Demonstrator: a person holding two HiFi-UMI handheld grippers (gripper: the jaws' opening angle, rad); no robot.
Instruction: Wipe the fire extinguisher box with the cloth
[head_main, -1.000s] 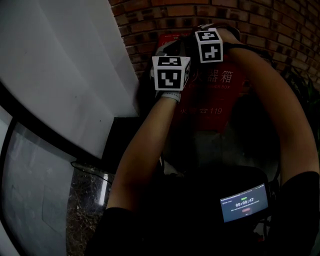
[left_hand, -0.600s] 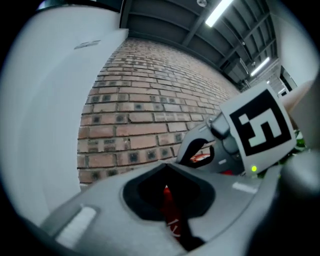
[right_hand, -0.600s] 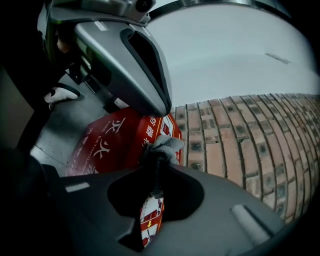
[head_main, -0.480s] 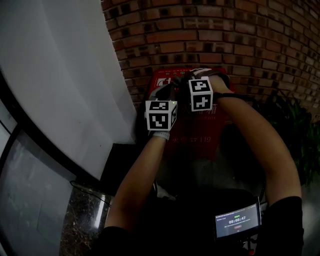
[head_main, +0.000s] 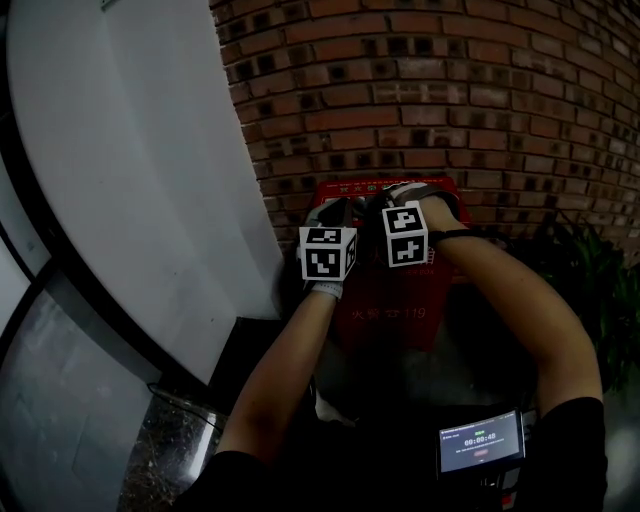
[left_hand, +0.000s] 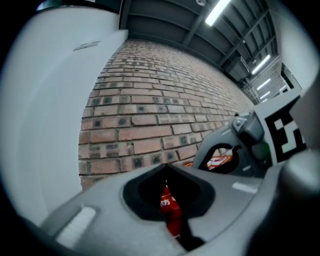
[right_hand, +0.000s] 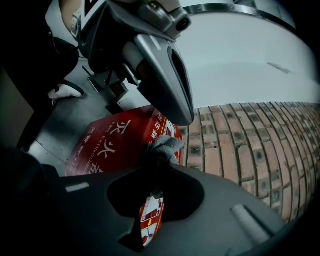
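Box (head_main: 388, 312): red, against brick wall (head_main: 450, 90). Right gripper (right_hand: 156, 167) clamps cloth (right_hand: 164, 146) near box top edge; left gripper (left_hand: 166, 171) closed, empty. Risk: thin pinch, cloth may slip out; 2 grippers close together, may clash.

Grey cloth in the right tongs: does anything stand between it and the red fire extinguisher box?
Nothing visible does. The grey cloth, clamped in the right tongs, sits at the top edge of the red fire extinguisher box.
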